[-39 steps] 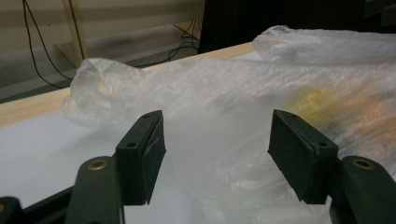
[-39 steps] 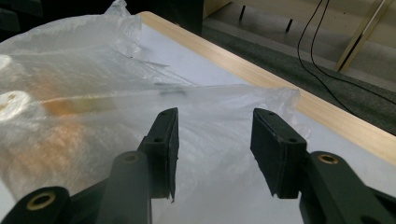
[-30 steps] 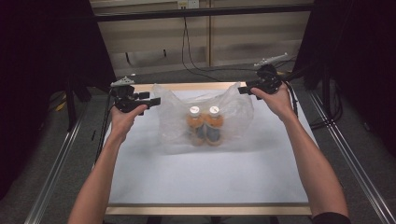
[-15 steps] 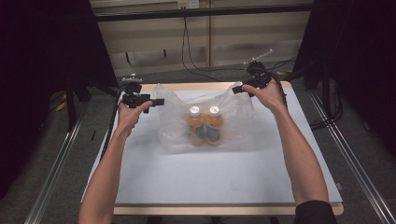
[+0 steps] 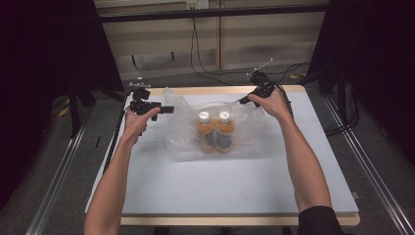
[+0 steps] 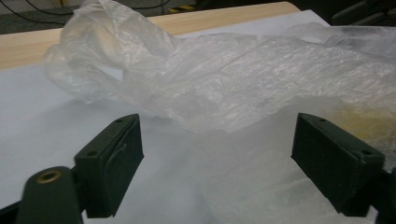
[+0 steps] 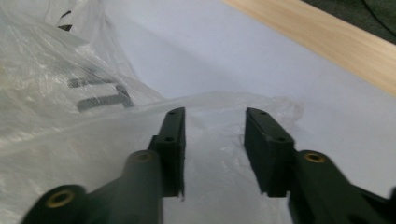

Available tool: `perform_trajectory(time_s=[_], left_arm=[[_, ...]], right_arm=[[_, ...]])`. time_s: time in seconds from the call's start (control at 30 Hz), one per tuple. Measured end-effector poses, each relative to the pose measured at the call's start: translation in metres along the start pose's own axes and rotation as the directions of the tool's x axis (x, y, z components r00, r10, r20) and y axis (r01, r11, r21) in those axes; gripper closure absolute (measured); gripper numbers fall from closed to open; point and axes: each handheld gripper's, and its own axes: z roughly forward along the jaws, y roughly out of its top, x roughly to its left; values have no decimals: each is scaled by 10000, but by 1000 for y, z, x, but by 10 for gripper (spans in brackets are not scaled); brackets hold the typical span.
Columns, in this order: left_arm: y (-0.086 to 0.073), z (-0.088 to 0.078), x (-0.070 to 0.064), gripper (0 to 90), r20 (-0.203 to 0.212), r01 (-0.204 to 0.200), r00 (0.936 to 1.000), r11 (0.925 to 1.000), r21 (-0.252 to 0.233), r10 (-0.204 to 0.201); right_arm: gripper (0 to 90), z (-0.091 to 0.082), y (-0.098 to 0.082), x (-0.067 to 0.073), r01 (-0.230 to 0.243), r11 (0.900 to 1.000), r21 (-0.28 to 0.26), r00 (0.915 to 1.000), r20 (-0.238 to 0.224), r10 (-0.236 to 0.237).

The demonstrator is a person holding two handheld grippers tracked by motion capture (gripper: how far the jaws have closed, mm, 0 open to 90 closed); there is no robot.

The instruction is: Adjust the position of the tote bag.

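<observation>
Flanking plastic bag [image 5: 215, 129] for a two-sided pull: left gripper [image 5: 166, 109] wide apart, right gripper [image 7: 214, 154] narrowing on film edge, unclamped.

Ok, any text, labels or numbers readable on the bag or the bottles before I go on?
Plastic bag: dark printed marks on the film, seen in the right gripper view; too blurred and crumpled to read.
Two bottles inside the bag: dark labels, too small to read through the plastic.
Nothing else in the pictures carries legible text.
</observation>
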Motion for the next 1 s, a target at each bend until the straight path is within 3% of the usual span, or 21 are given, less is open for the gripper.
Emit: perform_trajectory(time_s=[0.07,0.13,0.17,0.3,0.43,0.77,0.8,1.0], left_arm=[[0,2,-3,241,108,-81,9999,10000,34,80],[1,2,-5,368,131,-208,9997,9998,-50,208],[1,2,-8,405,387,-285,9988,9996,-88,288],[1,2,-11,710,658,-717,9953,9974,14,714],[0,2,-15,891,779,-879,9931,9961,15,875],[3,-9,-26,900,713,-1177,9902,9923,-398,1203],[5,-13,-29,900,775,-1252,9886,9907,-531,1291],[9,-25,-39,900,698,-1428,9861,9837,-1094,1509]], right_arm=[[762,1,-2,1,50,10000,75,9998,-182,-48],[869,1,-3,2,63,10000,60,9996,-266,-62],[896,1,-3,3,127,9999,36,9993,-343,-126],[900,-2,-3,7,216,9997,-121,9989,-410,-221],[900,-6,-2,10,331,9989,-341,9989,-327,-342],[900,-25,-8,11,279,9900,-1385,9991,-289,-322],[900,-32,-9,11,225,9855,-1680,9991,-322,-283],[900,-49,-7,20,456,9725,-2282,9983,-254,-528]])
